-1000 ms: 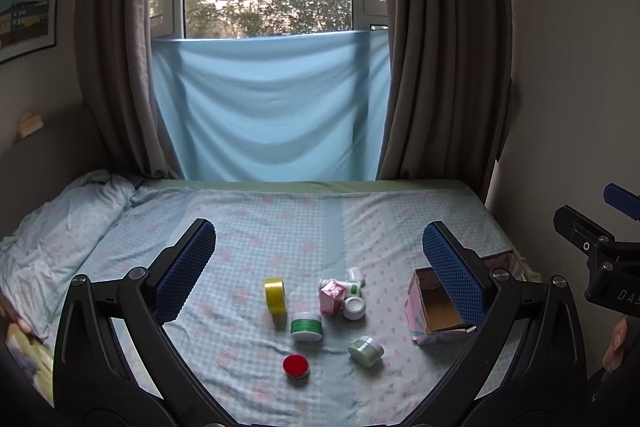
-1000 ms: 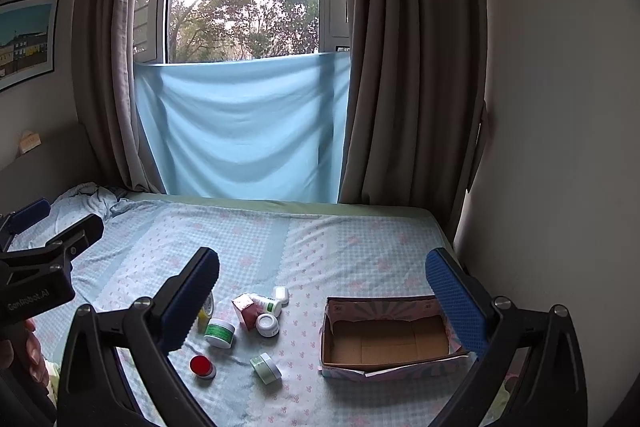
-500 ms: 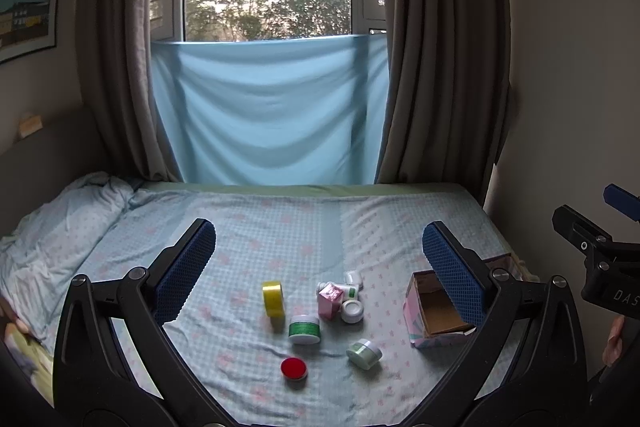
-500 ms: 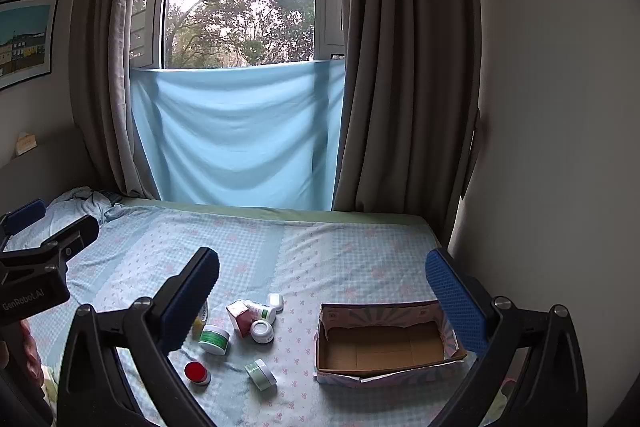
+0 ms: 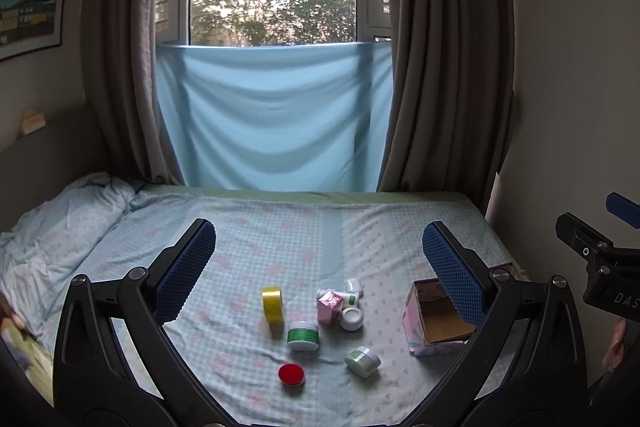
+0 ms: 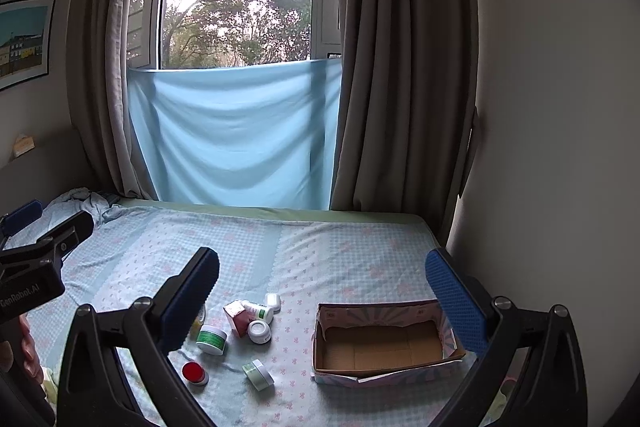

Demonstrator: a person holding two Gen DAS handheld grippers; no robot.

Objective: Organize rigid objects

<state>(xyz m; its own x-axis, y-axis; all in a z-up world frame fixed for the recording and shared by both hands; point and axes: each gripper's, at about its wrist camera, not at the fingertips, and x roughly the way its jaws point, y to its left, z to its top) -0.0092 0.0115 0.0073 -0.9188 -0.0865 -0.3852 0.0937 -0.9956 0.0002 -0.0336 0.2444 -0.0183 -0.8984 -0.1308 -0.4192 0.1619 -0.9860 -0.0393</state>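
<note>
Bed with a blue floral-check sheet (image 5: 256, 243), curtained window behind. Both grippers, left (image 5: 320, 269) and right (image 6: 322, 293), hover with jaws wide apart, empty. Jars, yellow tape roll (image 5: 273, 304) and pink carton (image 5: 329, 307) cluster mid-bed, cardboard box (image 6: 380, 343) just right. Green-label jar (image 5: 303, 335) looks light, stiff, slick; pinch across its sides. Label text unreadable; "GenRobot.AI" shows on the left gripper body.

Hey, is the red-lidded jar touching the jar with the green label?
Apart. The left wrist view shows bedsheet between the red-lidded jar and the green-label jar; the right wrist view shows the same gap.
</note>
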